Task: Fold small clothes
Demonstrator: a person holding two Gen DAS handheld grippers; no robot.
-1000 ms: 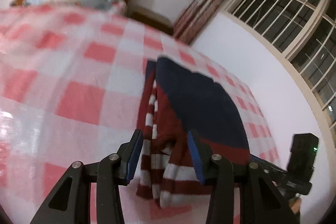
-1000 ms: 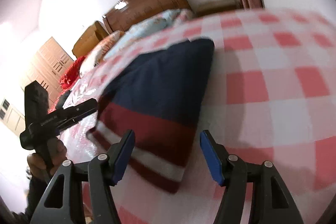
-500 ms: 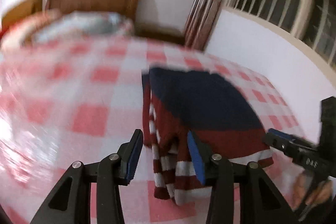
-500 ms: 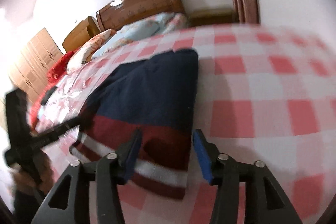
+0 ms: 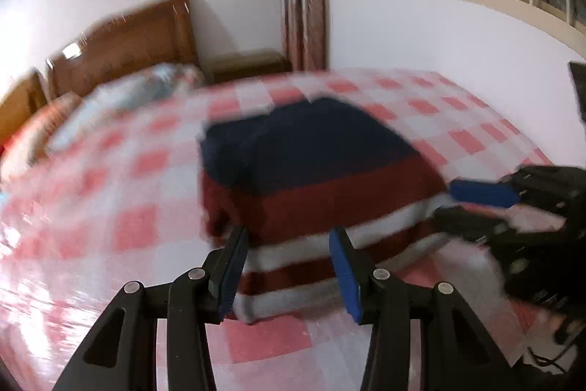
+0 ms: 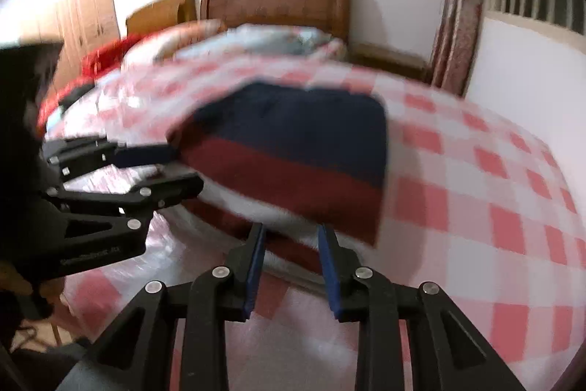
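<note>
Motion blur smears the folded sweater [image 5: 304,171] on the bed [image 5: 128,226]. Left claw [image 5: 287,266] and right claw [image 6: 289,262] gape, holding nothing; the sweater's near hem lies between their fingers.

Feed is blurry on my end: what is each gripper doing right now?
Left gripper: open, jaws straddling the striped garment's near edge, not clamped.
Right gripper: open, narrower gap, at the garment's hem, not clamped.
</note>
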